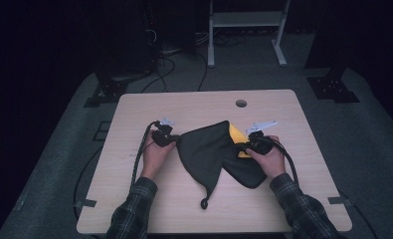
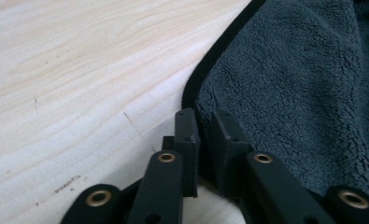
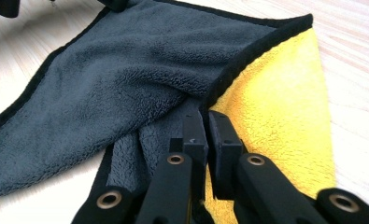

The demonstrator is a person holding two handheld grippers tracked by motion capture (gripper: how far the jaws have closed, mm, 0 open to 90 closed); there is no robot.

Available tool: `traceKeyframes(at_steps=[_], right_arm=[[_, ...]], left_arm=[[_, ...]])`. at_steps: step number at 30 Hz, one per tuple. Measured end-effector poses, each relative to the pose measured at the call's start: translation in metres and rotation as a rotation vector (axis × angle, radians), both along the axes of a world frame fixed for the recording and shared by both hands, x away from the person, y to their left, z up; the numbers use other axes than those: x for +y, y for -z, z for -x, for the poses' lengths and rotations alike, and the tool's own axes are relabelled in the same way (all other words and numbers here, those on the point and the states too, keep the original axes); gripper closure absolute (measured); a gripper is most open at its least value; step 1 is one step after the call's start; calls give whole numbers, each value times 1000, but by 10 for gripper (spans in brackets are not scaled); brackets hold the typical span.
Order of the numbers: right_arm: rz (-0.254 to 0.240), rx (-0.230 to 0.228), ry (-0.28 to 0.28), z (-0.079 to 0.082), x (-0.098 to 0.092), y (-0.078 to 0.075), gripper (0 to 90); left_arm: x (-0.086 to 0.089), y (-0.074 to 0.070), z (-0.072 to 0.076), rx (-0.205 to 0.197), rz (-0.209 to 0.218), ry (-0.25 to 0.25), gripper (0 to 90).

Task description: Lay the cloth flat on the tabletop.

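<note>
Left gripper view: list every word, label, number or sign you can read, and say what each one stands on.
No text can be read here.
A small dark printed mark on the table: too small and blurred to read.
The grey cloth: no label or writing.
The left gripper: no marking on its fingers.

Dim room, dark walls at back. Light wood surface [image 1: 283,107] with rounded corners and a round cable hole [image 1: 241,103] near its far edge. Grey carpet floor [image 1: 373,134] around it. White metal frame legs [image 1: 246,30] stand on the floor behind. Black cables [image 1: 164,69] trail over the carpet at back left. Black base plates [image 1: 333,89] on both sides. Grey tape strips [image 1: 86,203] at the near corners.
</note>
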State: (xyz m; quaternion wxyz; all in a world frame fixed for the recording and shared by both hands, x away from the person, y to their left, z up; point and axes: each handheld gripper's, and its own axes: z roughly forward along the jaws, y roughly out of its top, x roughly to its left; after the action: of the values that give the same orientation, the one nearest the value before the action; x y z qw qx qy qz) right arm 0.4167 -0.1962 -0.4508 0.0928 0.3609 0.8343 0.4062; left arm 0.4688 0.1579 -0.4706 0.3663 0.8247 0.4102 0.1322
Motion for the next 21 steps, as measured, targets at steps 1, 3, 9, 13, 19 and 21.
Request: traceKeyframes(at_steps=[1,3,9,13,19,21], right_arm=[[3,-3,0,0,-1,0,857],[4,-5,4,1,-2,-1,857],[-7,-19,22,3,-11,-8,858],[-23,-44,42,5,-23,-17,858],[-48,-75,82,10,-42,-31,859],[-41,-94,93,11,-49,-38,859]], left_arm=[[0,0,1,10,3,-2,829],[1,-1,4,14,6,4,837],[13,-15,10,-3,65,-9,841],[23,-33,17,-40,84,0,841],[35,-55,27,-80,126,7,841],[38,-61,30,-88,132,6,841]])
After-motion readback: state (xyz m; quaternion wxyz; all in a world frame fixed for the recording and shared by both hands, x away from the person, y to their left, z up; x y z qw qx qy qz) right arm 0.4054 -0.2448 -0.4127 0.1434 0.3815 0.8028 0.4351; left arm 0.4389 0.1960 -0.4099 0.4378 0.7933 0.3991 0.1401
